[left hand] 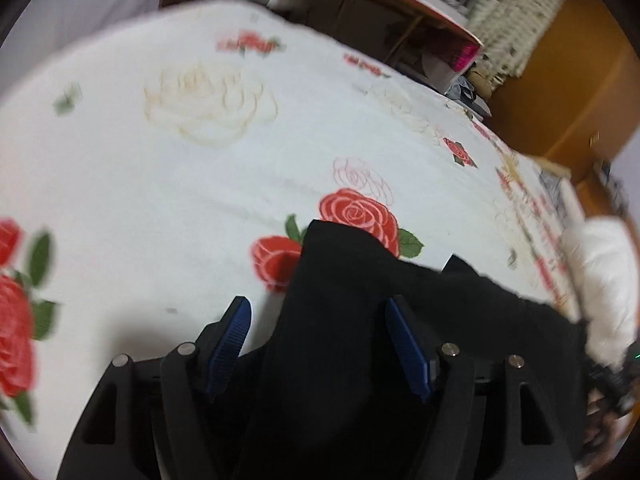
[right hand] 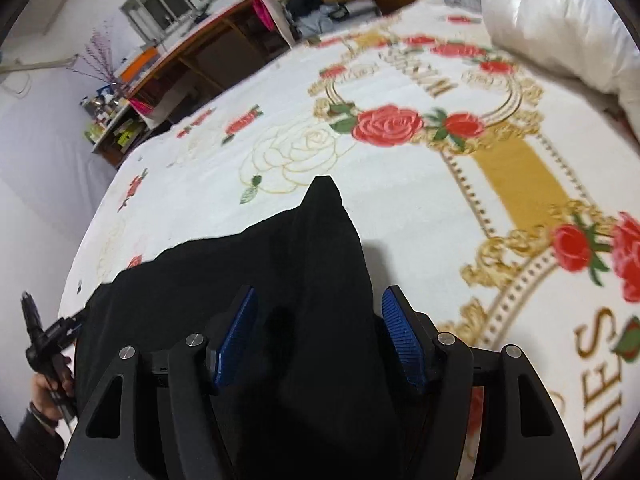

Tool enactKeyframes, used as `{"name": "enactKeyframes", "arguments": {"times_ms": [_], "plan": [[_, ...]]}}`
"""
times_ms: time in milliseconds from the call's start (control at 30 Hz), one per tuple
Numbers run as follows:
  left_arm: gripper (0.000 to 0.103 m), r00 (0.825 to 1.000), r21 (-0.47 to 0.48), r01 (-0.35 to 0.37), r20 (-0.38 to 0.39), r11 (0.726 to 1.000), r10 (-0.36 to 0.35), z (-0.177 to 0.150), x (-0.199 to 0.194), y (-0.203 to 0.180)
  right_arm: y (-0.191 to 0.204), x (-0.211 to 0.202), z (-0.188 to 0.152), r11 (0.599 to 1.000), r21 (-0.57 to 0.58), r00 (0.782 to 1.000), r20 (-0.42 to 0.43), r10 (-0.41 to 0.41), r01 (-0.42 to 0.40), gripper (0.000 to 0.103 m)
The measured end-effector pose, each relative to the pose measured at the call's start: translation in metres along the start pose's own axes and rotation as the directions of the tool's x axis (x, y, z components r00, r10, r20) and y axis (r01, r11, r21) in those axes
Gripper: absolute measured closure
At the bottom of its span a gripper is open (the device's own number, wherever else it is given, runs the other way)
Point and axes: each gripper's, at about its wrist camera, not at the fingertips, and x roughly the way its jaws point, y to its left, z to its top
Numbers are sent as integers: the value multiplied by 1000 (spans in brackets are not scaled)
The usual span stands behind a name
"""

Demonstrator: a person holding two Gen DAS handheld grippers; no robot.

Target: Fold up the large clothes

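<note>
My left tongs [left hand: 318,312] & right tongs [right hand: 318,302], both released, above black garment [right hand: 280,280] on rose-print bed [left hand: 160,180].

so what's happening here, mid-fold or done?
A person is working a black garment on a bed with a rose-print bedspread, holding a two-finger gripper in each hand. Both the left gripper and the right gripper stand open with the black cloth lying between their fingers, not pinched. The garment lies bunched across the near edge of the bed; I can't tell how far the fold has got. A white pillow sits at the far corner.
</note>
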Motion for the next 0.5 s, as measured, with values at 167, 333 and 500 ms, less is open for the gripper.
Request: {"name": "enactKeyframes", "arguments": {"times_ms": [167,333,500], "plan": [[84,990,115,-55,138,992,39,2,-14,-30,19,11,9,991,-83,994,21,-105,106,89],[84,969,164,-136,228,977,97,5,-7,-48,17,12,19,989,-71,989,92,-119,126,89],[83,971,142,-188,175,972,162,-4,34,-43,3,54,6,987,-61,989,19,-149,150,87]]}}
